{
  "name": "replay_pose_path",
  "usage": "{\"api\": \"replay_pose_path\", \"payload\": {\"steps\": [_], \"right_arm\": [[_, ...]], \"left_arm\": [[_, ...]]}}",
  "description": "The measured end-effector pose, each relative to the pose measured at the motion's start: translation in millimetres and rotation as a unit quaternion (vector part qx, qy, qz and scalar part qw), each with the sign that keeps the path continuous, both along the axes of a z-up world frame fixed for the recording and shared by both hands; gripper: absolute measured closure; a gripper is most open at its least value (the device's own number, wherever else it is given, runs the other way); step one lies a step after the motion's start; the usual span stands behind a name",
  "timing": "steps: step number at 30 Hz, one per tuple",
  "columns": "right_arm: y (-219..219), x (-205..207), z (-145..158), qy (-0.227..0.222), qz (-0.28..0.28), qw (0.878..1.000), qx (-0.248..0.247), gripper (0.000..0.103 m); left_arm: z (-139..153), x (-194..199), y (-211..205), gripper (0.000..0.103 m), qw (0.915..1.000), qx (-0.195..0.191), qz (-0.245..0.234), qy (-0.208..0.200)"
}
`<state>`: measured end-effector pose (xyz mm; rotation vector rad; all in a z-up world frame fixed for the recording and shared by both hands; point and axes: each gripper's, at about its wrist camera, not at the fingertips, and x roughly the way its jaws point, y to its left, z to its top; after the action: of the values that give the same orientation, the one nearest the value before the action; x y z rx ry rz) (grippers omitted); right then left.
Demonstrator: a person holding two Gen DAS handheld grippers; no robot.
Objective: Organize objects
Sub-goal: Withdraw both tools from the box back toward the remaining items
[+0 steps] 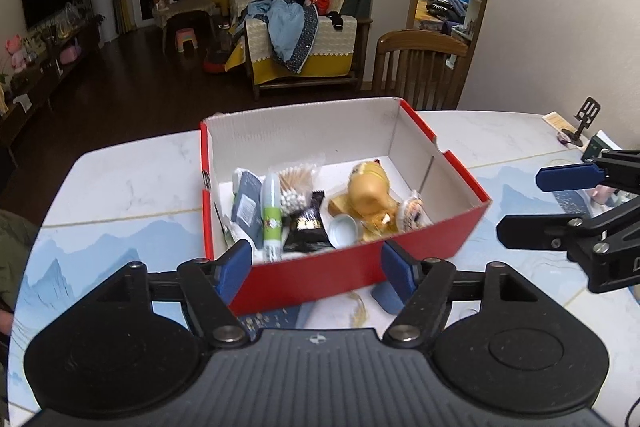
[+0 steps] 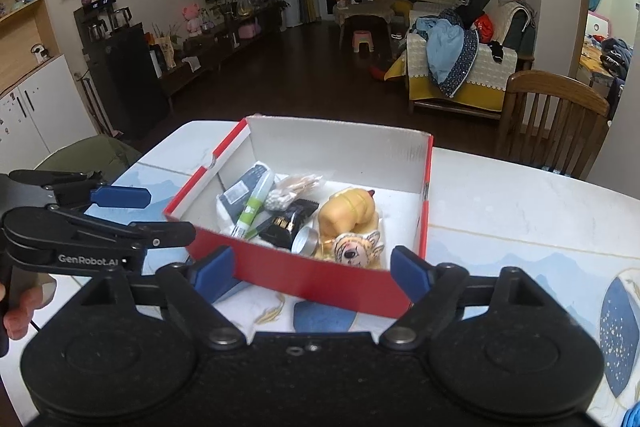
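On the pale table (image 1: 120, 179) sits a red box (image 1: 320, 267) with white inner walls, and both grippers hover at its near side. Spread wide, the left gripper (image 1: 316, 271) holds nothing; its blue fingers (image 1: 234, 267) frame the box's near red wall without pressing it. Wider still, the right gripper (image 2: 312, 273) is empty too, its fingers (image 2: 408, 273) standing either side of the near wall, apart from it. Inside the box lie a yellow plush toy (image 1: 368, 187), a small tiger-face piece (image 2: 356, 249), a black sachet (image 1: 306, 229), a bag of cotton swabs (image 1: 296, 187), a green-and-white tube (image 1: 271, 215) and a grey packet (image 1: 248, 205).
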<state>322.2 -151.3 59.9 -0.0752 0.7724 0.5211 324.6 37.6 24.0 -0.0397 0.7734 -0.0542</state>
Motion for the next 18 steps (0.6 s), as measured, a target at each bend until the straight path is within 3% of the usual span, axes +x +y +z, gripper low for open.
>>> {"api": "replay_pose_path", "payload": {"steps": [7, 9, 11, 18], "right_arm": [[-3.7, -15.2, -8.1, 0.007, -0.001, 1.0, 0.006, 0.001], [-5.4, -18.8, -10.6, 0.01, -0.001, 1.0, 0.009, 0.001], [-8.1, -21.9, -13.5, 0.012, -0.004, 1.0, 0.012, 0.001], [-16.2, -35.5, -28.1, 0.013, -0.007, 1.0, -0.002, 0.001]], "left_arm": [[-9.4, -24.6, -8.2, 0.032, 0.9999, -0.009, -0.007, 0.009], [-13.4, -32.2, -12.3, 0.03, 0.9999, -0.004, -0.01, 0.011], [-16.8, -39.4, -14.3, 0.021, 0.9998, -0.008, -0.014, 0.012], [-34.9, -57.4, -24.0, 0.015, 0.9992, -0.018, -0.029, 0.022]]}}
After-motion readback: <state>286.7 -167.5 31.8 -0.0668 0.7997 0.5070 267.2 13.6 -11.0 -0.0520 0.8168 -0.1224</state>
